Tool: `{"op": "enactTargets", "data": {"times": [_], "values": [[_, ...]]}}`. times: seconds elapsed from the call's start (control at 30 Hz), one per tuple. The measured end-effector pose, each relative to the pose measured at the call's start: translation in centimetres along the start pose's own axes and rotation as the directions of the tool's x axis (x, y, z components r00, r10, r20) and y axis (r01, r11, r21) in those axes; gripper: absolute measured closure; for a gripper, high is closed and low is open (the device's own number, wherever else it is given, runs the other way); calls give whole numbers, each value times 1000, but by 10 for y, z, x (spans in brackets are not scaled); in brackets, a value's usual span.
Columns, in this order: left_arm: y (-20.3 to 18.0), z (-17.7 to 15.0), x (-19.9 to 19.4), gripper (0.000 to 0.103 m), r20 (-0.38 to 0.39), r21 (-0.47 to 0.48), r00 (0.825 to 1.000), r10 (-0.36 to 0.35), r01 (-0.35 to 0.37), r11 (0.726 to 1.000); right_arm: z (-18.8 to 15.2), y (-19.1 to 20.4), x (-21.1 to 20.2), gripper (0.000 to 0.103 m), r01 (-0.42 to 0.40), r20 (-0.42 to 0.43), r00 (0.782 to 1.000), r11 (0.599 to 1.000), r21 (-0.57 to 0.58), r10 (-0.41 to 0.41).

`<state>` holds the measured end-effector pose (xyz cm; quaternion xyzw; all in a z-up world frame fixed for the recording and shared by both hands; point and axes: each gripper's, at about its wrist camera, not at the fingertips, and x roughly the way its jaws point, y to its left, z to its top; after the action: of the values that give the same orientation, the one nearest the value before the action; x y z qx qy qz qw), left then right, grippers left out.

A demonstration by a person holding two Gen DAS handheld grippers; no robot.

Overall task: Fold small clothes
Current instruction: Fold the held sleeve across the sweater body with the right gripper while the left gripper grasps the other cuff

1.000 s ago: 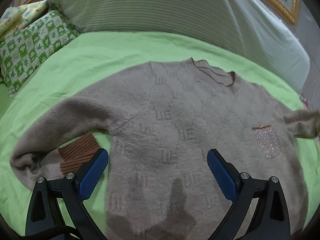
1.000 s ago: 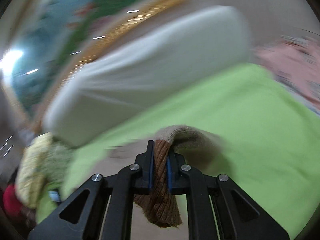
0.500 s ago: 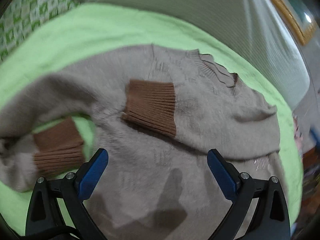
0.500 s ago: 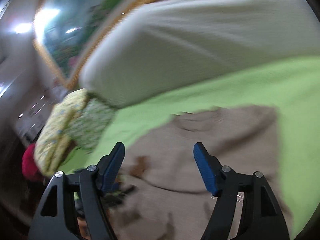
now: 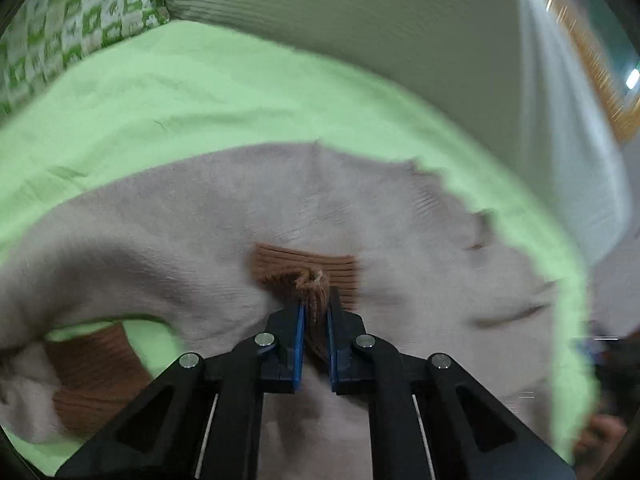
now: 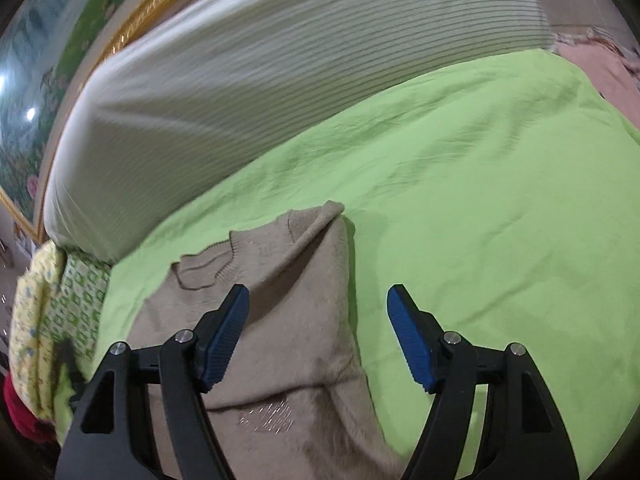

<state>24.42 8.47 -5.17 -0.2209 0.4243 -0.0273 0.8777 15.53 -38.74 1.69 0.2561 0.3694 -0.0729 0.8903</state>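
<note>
One sweater (image 5: 168,240); two brown cuffs (image 5: 320,264), left claw (image 5: 314,320) pinching one.

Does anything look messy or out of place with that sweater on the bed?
One sleeve is folded across the sweater, and the left tongs pinch its brown cuff into a bunch. The other cuff still sprawls off to the side.

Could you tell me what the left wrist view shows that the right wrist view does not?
Only the left wrist view shows the left gripper shut on a brown ribbed cuff lying on the sweater's chest, plus the other cuff at lower left. Only the right wrist view shows the open right gripper, the sparkly pocket patch and the framed picture. Both show the beige sweater, green sheet and striped pillow.
</note>
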Motion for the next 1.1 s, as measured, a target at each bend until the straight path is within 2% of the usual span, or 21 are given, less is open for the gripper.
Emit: {"op": "enactTargets", "data": {"times": [0.1, 0.2, 0.33, 0.37, 0.4, 0.43, 0.47, 0.5, 0.57, 0.63, 0.67, 0.73, 0.77, 0.8, 0.87, 0.93, 0.97, 1.03, 1.1], "values": [[3, 1, -19, 96, 57, 38, 998, -31, 29, 999, 0, 5, 32, 31, 66, -42, 997, 993, -96, -71], [3, 4, -27, 96, 63, 71, 997, -54, 49, 996, 13, 9, 70, 31, 119, -84, 988, 983, -139, -131], [4, 2, -41, 96, 89, 77, 993, -83, 76, 994, 25, 12, 90, 31, 112, -101, 987, 984, -139, -126], [8, 1, -50, 96, 115, 44, 991, -64, 59, 997, 26, 14, 91, 31, 107, -98, 988, 982, -155, -123], [9, 0, -59, 96, 140, 41, 987, -76, 71, 997, 26, 18, 90, 31, 101, -89, 989, 980, -173, -118], [10, 1, -67, 96, 173, 33, 982, -77, 72, 997, 26, 20, 88, 41, 95, -76, 991, 977, -192, -112], [11, 0, -76, 96, 202, 39, 976, -75, 68, 997, 28, 27, 85, 60, 89, -47, 994, 971, -220, -101], [10, -1, -81, 96, 221, 50, 973, -70, 61, 997, 31, 32, 80, 97, 95, -17, 995, 968, -232, -102], [12, -7, -81, 96, 263, 75, 965, -25, 5, 997, 37, 44, 68, 96, 66, 64, 997, 968, -244, -52], [21, -11, -71, 96, 248, 45, 967, 60, -73, 996, 36, 58, 65, 96, 96, 129, 990, 954, -284, -62], [29, -13, -62, 96, 223, 27, 972, 79, -87, 996, 35, 62, 74, 95, 107, 118, 990, 950, -292, -75], [44, -20, -45, 96, 170, -1, 978, 120, -122, 993, 31, 61, 104, 94, 146, 5, 988, 940, -310, -151], [45, -23, -39, 96, 155, 13, 979, 135, -139, 990, 26, 56, 116, 89, 191, -24, 977, 928, -319, -210], [44, -26, -38, 96, 151, 33, 978, 146, -153, 988, 23, 51, 117, 83, 213, -19, 973, 923, -320, -231], [40, -32, -37, 95, 150, 71, 975, 162, -174, 982, 22, 41, 108, 54, 250, 15, 966, 921, -298, -257], [35, -34, -36, 95, 146, 100, 972, 183, -198, 975, 26, 32, 93, 44, 288, 57, 957, 919, -268, -283], [34, -34, -36, 95, 142, 104, 973, 181, -197, 975, 29, 29, 83, 44, 292, 74, 956, 921, -256, -282], [34, -39, -37, 94, 133, 105, 974, 185, -199, 974, 30, 29, 68, 44, 236, 72, 972, 941, -241, -226], [33, -41, -35, 93, 121, 108, 974, 191, -204, 973, 22, 35, 58, 44, 96, 31, 995, 962, -257, -91]]}}
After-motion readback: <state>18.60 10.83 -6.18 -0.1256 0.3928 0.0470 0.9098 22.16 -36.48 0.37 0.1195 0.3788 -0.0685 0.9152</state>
